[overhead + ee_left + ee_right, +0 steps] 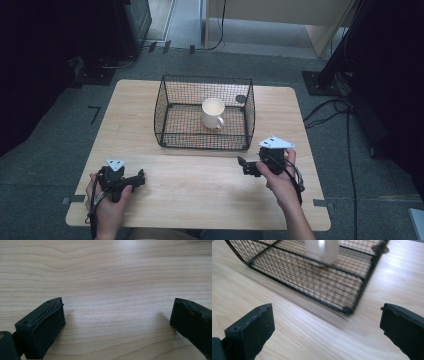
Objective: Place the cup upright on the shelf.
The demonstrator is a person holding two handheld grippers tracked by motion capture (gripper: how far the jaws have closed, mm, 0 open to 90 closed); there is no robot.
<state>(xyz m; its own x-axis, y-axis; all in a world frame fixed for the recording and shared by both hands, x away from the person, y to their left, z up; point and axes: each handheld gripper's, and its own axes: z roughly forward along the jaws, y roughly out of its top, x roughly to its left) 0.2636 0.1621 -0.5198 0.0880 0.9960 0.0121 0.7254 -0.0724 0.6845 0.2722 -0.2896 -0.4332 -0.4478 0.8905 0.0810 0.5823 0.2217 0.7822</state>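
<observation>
A white mug (213, 113) stands upright inside a black wire basket (172, 90) at the middle back of the wooden table (200, 195). My left gripper (139, 177) rests low over the table's front left, jaws wide open on bare wood (117, 315). My right gripper (243, 164) is held in front of the basket's right front corner, open and empty. In the right gripper view the basket (317, 285) fills the top and the mug's base (322, 251) shows through the mesh.
A small dark round mark (241, 99) lies on the table behind the basket's right side. Black stands and cables (345, 107) sit on the grey floor to the right. Bare wood spreads between the two grippers.
</observation>
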